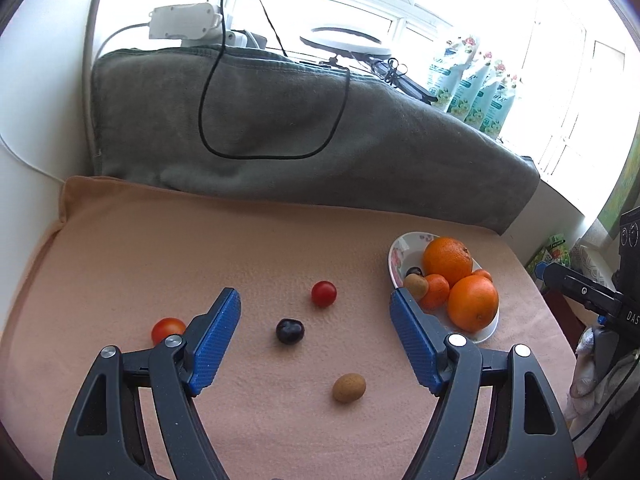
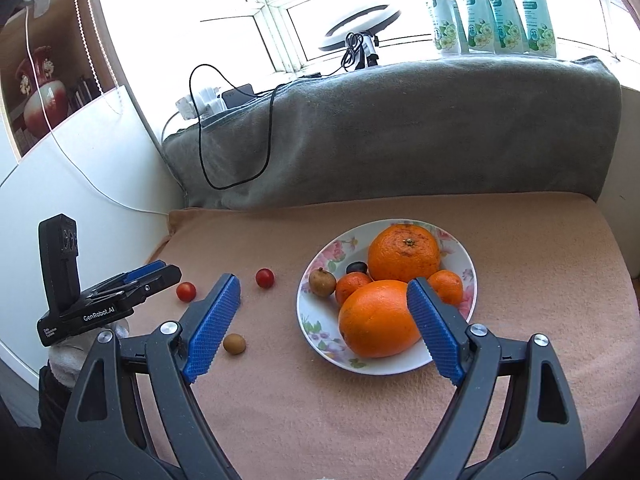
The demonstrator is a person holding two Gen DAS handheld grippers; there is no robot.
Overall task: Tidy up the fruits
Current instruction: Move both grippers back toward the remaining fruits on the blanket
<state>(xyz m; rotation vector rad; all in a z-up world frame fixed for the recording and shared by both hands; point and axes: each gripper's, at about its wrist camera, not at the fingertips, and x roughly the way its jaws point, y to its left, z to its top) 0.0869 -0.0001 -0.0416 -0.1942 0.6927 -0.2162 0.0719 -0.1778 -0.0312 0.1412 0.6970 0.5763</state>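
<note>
1. Peach cloth (image 1: 160, 248) is covering the table, and the fruit is sitting on it.
2. The left gripper (image 1: 316, 316) is hanging over the loose fruit with its blue fingers (image 1: 216, 340) wide apart and holding nothing.
3. Between those fingers a dark cherry (image 1: 289, 331) is lying, with a red cherry tomato (image 1: 323, 293) just past it and a small brown fruit (image 1: 349, 387) nearer the camera.
4. A second tomato (image 1: 166, 329) is peeking out beside the left finger – partly hidden behind it.
5. The right gripper (image 2: 324, 292) is hanging over the flowered plate (image 2: 320, 320), fingers wide too, gripping nothing.
6. Its right finger is showing in front of the near big orange (image 2: 376, 320), but I cannot tell if it is touching.
7. On the plate I am counting two big oranges, two small mandarins (image 2: 351, 286), one brown fruit (image 2: 322, 282) and one dark cherry (image 2: 356, 267).
8. Off the plate – two tomatoes, one cherry, one brown fruit.
</note>
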